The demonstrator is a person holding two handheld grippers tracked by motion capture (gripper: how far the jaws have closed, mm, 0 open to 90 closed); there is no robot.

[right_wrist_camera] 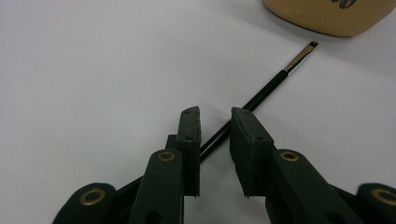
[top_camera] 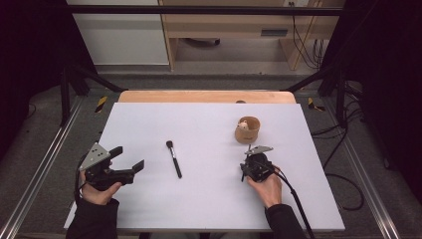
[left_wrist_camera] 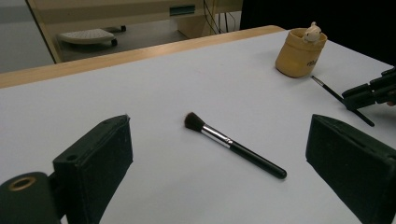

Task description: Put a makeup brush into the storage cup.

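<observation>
Two grippers over white table (top_camera: 149, 209). Right gripper (right_wrist_camera: 215, 123): jaws narrowed around thin black brush (right_wrist_camera: 271, 86), a slight gap left, near tan cup (right_wrist_camera: 327, 16). Left gripper (left_wrist_camera: 219, 154): jaws spread wide, aimed at larger makeup brush (left_wrist_camera: 233, 144).

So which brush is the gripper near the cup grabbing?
Find the round tan wooden cup on the white table. Just in front of it lies a thin black brush with a tiny flat tip, between the right gripper jaws. The other brush with the fluffy dark head is much thicker.
</observation>
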